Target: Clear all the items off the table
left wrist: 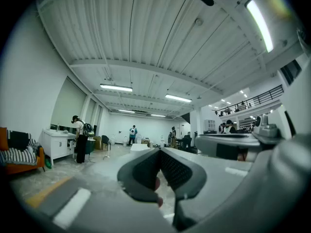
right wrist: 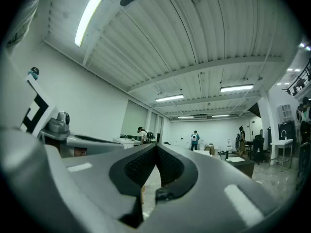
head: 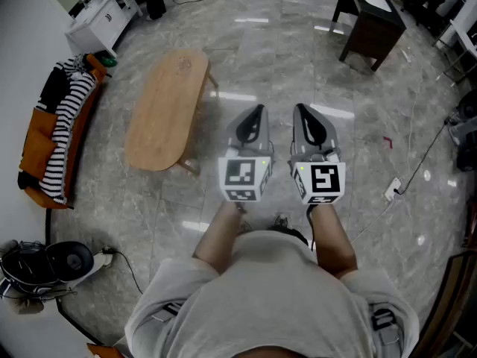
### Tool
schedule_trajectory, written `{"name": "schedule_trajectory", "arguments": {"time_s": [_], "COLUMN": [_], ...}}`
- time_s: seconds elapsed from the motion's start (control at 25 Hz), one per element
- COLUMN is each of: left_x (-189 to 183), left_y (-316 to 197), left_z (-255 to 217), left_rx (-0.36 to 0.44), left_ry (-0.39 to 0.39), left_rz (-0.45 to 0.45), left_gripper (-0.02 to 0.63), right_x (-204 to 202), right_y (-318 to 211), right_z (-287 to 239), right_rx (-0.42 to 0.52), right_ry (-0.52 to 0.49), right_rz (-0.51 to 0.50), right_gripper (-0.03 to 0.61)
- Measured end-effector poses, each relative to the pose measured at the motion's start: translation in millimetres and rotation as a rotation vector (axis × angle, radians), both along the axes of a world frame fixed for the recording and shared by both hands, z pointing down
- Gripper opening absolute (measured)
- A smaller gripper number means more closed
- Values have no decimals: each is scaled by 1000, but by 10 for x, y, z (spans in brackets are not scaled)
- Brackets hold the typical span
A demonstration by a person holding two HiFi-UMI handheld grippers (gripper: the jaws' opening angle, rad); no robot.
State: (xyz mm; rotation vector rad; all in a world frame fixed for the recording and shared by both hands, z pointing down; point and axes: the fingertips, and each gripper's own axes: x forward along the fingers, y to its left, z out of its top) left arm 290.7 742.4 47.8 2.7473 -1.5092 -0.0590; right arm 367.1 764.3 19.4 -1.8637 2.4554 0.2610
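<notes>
L gripper (head: pixel 257 114) jaws shut tip-to-tip, nothing between. R gripper (head: pixel 301 112) same, empty. Wooden table (head: pixel 168 107) sits fwd-left of both, well apart; L gripper is nearer. Table's long axis runs roughly away from the person, slight tilt. Top looks bare in head view, so I can't see any items left to clear; likely done or not started. No legible text or brands, only square marker patterns on the cubes (head: pixel 244 176).

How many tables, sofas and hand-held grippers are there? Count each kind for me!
Tables: 2 (wooden table, dark table)
Sofas: 1 (orange sofa)
Hand-held grippers: 2 (left hand-held gripper, right hand-held gripper)
Total: 5
</notes>
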Motion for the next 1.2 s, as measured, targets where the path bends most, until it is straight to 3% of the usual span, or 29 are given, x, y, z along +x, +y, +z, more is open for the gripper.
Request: {"name": "schedule_trajectory", "arguments": {"time_s": [0.36, 0.72, 0.96, 1.2], "left_x": [236, 366, 192, -68], "left_y": [-14, -147, -364, -832], "left_z": [233, 292, 442, 535], "left_rx": [-4, -35, -78, -83], "left_ry": [-33, -45, -55, -41], "left_rz": [-7, -88, -157, -186], "left_gripper": [21, 20, 21, 21], "right_x": [218, 342, 315, 30], "right_y": [-65, -264, -511, -983], "right_z": [212, 248, 423, 513], "right_rx": [-2, -17, -70, -83], "right_ry": [-31, -20, -45, -46], "right_rz": [-18, -97, -140, -190], "right_gripper": [6, 6, 6, 7]}}
